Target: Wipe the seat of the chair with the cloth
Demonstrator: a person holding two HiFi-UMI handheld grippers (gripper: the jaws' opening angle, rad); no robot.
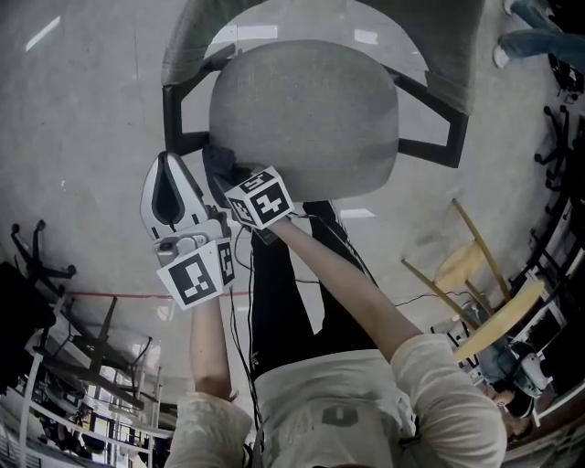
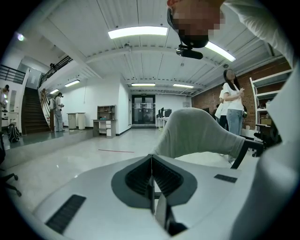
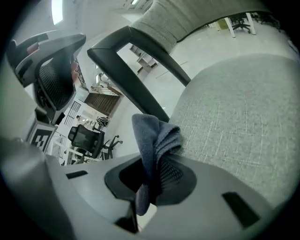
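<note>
The office chair's grey fabric seat (image 1: 311,114) lies just ahead of me, with its grey backrest (image 1: 320,18) beyond and black armrests (image 1: 187,119) at the sides. My right gripper (image 1: 233,178) is shut on a dark blue-grey cloth (image 1: 218,163) at the seat's near left edge. In the right gripper view the cloth (image 3: 157,138) bunches out of the right gripper (image 3: 151,166) just over the edge of the seat (image 3: 234,117). My left gripper (image 1: 169,174) hovers left of the seat, over the floor. Its jaws meet with nothing between them in the left gripper view (image 2: 151,174).
A wooden chair (image 1: 480,283) stands on the floor to the right and a black office chair base (image 1: 41,260) to the left. A person's feet (image 1: 530,37) show at the far right. Another person (image 2: 232,110) stands beyond the chair's backrest (image 2: 197,133).
</note>
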